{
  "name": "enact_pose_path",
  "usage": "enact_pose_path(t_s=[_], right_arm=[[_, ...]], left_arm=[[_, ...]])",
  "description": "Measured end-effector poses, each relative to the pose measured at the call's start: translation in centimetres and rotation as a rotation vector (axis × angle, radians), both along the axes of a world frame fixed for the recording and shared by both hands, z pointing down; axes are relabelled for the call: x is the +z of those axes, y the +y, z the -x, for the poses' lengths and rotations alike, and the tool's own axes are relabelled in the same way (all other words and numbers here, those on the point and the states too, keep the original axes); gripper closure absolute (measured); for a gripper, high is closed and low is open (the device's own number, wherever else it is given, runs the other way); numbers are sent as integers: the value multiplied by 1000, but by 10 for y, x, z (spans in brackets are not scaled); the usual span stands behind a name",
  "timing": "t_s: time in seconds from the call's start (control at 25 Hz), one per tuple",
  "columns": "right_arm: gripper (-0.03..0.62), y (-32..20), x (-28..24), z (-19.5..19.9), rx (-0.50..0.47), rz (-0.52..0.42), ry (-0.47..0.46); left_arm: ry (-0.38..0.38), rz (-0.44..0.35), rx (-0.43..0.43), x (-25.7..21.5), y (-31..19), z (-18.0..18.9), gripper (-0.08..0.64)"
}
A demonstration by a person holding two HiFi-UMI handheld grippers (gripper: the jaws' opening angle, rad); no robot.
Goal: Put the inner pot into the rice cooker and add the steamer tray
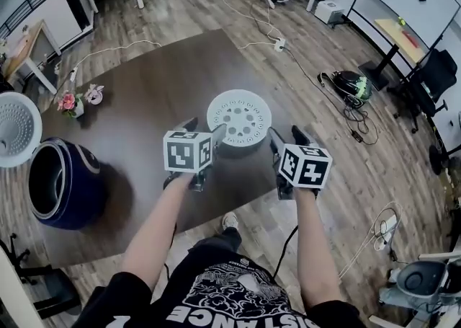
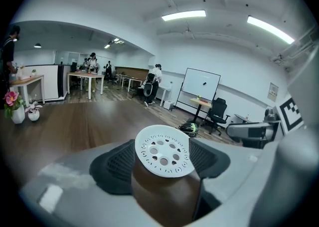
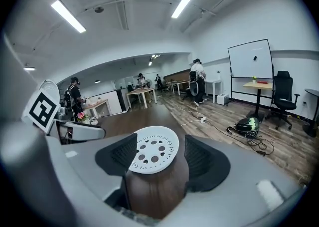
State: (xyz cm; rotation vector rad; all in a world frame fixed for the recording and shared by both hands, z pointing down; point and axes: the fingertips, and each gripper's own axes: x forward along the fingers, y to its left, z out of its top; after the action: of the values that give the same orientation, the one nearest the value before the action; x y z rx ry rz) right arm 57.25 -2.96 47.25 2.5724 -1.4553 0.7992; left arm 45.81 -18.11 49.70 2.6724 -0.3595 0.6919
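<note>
A white round steamer tray with several holes lies flat on the dark brown table, near its front edge. My left gripper hovers just short of the tray's left side, jaws open and empty. My right gripper sits at the tray's right, also open and empty. The left gripper view shows the steamer tray ahead, framed by the left gripper. In the right gripper view the steamer tray lies just beyond the right gripper. A dark blue rice cooker stands at the table's left, its white lid raised.
Two small vases with flowers stand on the table beyond the cooker. The table's front edge runs just under my wrists. Cables and a dark bag lie on the wooden floor to the right. People stand by desks far off.
</note>
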Motion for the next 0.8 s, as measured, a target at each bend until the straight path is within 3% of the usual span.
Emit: enact_pose_path(t_s=[0.36,0.8], right_arm=[[301,-39,50,-46,-47,71,-118],[330,-62,105,-69,-90,165,-230]], left_arm=[[-87,122,-56,49,-37,-26,224],[-136,291,-85,100,-47,-39,246]])
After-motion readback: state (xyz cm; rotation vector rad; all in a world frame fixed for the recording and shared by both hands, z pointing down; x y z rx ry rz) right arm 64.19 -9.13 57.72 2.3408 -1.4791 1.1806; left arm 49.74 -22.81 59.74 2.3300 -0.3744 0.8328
